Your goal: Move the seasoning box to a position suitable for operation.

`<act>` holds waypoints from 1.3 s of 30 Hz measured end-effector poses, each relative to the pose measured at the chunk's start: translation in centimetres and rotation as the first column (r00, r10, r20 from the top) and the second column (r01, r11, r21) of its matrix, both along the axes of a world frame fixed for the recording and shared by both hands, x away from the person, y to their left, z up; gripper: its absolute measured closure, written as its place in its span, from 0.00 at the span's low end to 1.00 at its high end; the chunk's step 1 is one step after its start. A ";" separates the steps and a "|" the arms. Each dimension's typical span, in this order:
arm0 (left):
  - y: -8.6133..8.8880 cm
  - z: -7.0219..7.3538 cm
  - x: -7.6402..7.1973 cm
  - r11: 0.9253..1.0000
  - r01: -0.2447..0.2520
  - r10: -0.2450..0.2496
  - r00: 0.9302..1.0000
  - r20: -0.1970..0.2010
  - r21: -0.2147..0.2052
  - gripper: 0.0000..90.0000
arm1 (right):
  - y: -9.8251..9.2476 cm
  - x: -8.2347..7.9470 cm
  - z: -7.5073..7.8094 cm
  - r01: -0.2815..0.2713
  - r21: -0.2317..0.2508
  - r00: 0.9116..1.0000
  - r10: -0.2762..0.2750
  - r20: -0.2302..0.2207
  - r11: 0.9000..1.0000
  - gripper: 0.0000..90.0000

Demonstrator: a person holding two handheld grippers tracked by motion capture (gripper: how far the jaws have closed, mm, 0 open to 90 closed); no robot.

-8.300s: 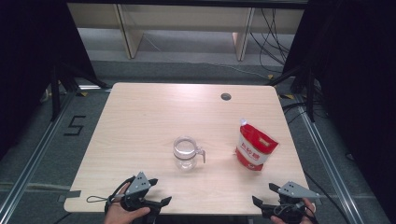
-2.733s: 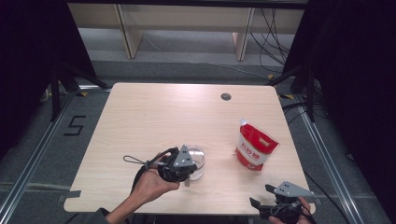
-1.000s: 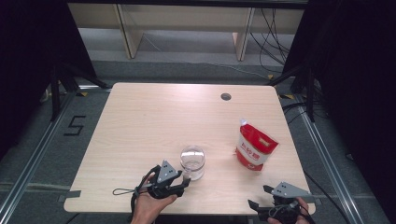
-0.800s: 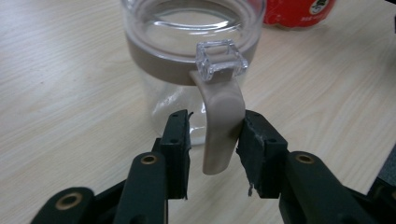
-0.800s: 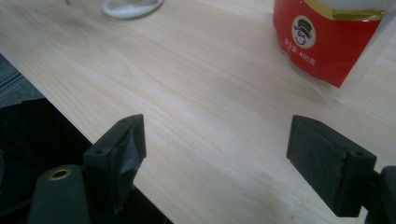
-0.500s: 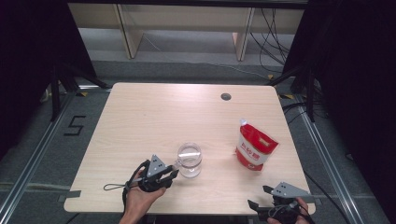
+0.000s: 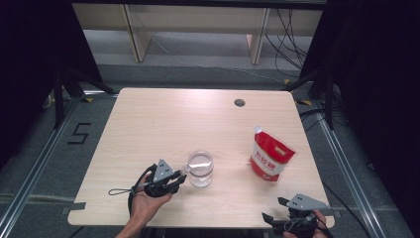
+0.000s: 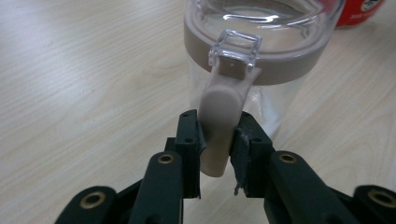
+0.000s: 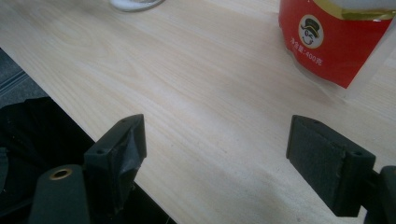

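A clear jar point(image 7: 200, 168) with a beige rim stands on the wooden table point(image 7: 173, 119), near its front middle. My left gripper point(image 7: 181, 177) reaches the jar from the left. In the left gripper view its jaws point(image 8: 215, 140) have just been closing, and both pads now press on the jar's beige handle point(image 8: 217, 107), below the clear latch. A red pouch point(image 7: 270, 158) stands upright to the right of the jar. My right gripper point(image 7: 273, 208) rests at the table's front right edge, open, with bare wood between its jaws point(image 9: 217, 149) and the pouch point(image 9: 336, 42) ahead of it.
A small round hole point(image 7: 239, 102) sits in the table near its far edge. The table's front edge point(image 9: 84, 121) runs just under my right gripper's left jaw. Metal rails and cables lie on the floor around the table.
My left gripper has slid a little to the left beside the jar, and its jaws have narrowed onto the handle. The jar, pouch and right gripper have stayed put.
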State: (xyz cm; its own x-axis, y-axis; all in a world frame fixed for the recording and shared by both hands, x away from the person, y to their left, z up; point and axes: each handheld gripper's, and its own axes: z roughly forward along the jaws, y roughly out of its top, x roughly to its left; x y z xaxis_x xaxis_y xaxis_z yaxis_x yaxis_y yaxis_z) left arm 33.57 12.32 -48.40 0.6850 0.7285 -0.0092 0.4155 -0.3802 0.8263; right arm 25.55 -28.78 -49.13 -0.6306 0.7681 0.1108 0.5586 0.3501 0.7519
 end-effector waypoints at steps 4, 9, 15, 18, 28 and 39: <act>0.1 -0.1 0.1 1.000 0.025 -0.025 1.000 0.009 -0.010 0.82 | 0.2 -0.2 0.1 0.018 0.010 1.000 -0.018 -0.022 1.000 0.23; -0.1 -0.3 0.0 0.997 0.067 -0.067 0.997 0.024 -0.025 0.82 | 0.1 -0.1 0.0 0.014 -0.001 1.000 -0.014 -0.005 1.000 0.23; -0.4 -0.3 -0.2 0.994 0.102 -0.101 0.995 0.025 -0.024 0.81 | 0.2 -0.2 0.0 0.013 0.005 1.000 -0.013 -0.009 1.000 0.23; -0.9 -0.3 -0.4 0.990 0.142 -0.141 0.990 0.024 -0.026 0.81 | 0.2 -0.2 0.0 0.009 0.005 1.000 -0.009 -0.001 1.000 0.23; -1.7 -0.4 -0.8 0.971 0.236 -0.234 0.972 0.031 -0.045 0.81 | 0.3 -0.2 0.1 0.001 0.013 1.000 -0.001 -0.013 1.000 0.23; -2.0 -0.6 -0.9 0.953 0.301 -0.299 0.953 0.048 -0.044 0.81 | 0.3 0.0 0.1 -0.018 -0.007 1.000 0.018 0.003 1.000 0.23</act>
State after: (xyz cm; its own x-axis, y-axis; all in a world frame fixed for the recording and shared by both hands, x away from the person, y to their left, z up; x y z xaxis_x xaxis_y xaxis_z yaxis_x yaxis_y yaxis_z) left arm 32.71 10.29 -49.01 0.8724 0.4887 -0.0080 0.2544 -0.4402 0.8611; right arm 25.53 -28.49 -49.06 -0.6450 0.7571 0.1036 0.5494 0.3653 0.7515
